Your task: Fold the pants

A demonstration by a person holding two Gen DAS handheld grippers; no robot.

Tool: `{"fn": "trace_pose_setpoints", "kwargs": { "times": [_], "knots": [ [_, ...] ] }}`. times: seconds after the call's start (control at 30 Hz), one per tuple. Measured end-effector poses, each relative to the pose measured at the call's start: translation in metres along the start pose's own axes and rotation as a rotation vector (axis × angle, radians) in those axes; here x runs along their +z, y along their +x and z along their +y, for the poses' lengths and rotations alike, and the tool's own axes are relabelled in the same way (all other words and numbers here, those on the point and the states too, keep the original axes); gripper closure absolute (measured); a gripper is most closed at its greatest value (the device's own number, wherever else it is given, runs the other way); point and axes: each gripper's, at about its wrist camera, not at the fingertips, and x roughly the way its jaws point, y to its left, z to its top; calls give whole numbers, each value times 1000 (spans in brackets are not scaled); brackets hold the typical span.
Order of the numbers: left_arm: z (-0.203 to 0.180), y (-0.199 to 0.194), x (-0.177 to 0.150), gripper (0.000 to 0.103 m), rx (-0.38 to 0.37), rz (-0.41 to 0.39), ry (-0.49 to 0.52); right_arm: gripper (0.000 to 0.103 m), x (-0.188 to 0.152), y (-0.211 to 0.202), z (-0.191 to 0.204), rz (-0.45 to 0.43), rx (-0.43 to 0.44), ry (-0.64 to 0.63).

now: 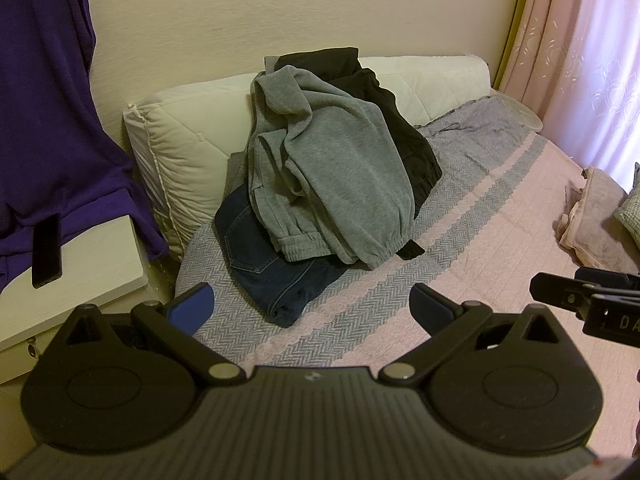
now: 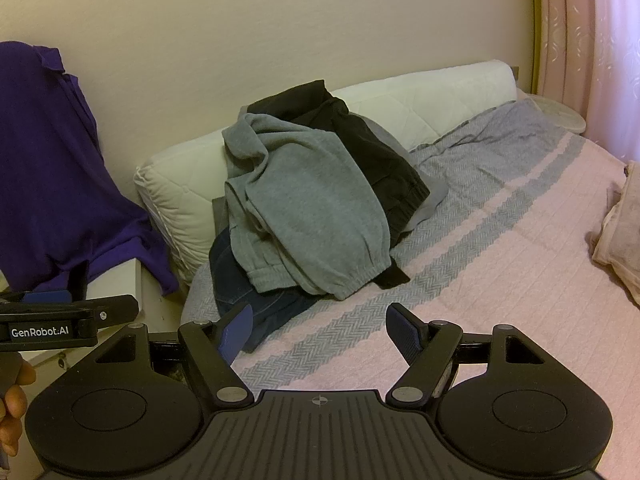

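Pants pile (image 1: 320, 168) sits at the bed's (image 1: 500, 248) head end against the pillow (image 1: 188, 140): grey sweatpants (image 2: 316, 208) on top, jeans (image 1: 260, 256) under, black pair behind. Both my grippers empty, left gripper (image 1: 312, 304) & right gripper (image 2: 316, 328) fingers spread apart, short of pile. Sweats look soft, floppy, light; I'd grab at cuffs/waistband. Left unit reads "GenRobot.AI".
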Motion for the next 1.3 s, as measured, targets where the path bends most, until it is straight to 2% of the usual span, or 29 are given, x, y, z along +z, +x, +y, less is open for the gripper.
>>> {"fn": "trace_pose_setpoints", "kwargs": {
  "times": [0.5,0.8,0.93,1.13,1.3],
  "knots": [
    [-4,1,-2,1,10,11,-7,32,-1,5,-4,15,15,1],
    [-20,10,-1,1,19,25,-31,32,-2,5,-38,44,17,-38],
    [-27,14,1,1,50,45,-52,32,-1,8,-59,47,31,-74],
    [-24,23,12,1,81,44,-37,32,10,29,-77,44,49,-108],
    [-5,56,35,1,72,36,29,32,29,63,-75,22,45,-131]
  ]
}}
